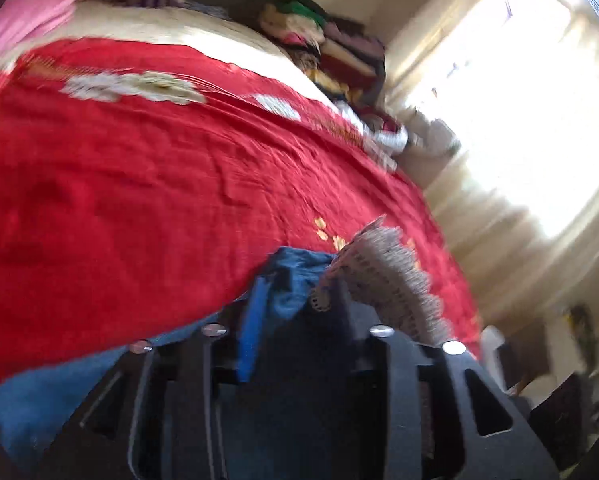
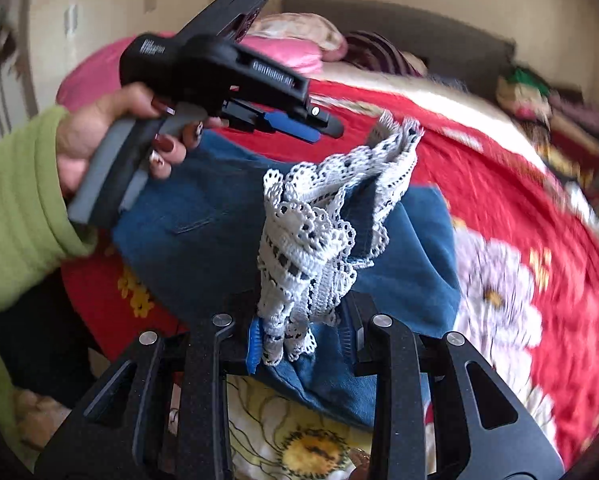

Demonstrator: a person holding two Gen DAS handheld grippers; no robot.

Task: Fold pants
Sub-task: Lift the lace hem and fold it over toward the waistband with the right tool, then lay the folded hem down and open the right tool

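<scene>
Blue denim pants with a white lace hem hang over a bed's red floral bedspread as a person in a green sleeve works a claw in each hand. The right claw is partly closed on the lace hem and denim, lifting that end. The left claw, seen from the right camera, hovers above the cloth with its blue-padded tips near together and apparently empty; its own view is too blurred to confirm. Judged from here, a clean fold means carrying the hem level toward the waist, keeping the pants taut and the edges matched.
</scene>
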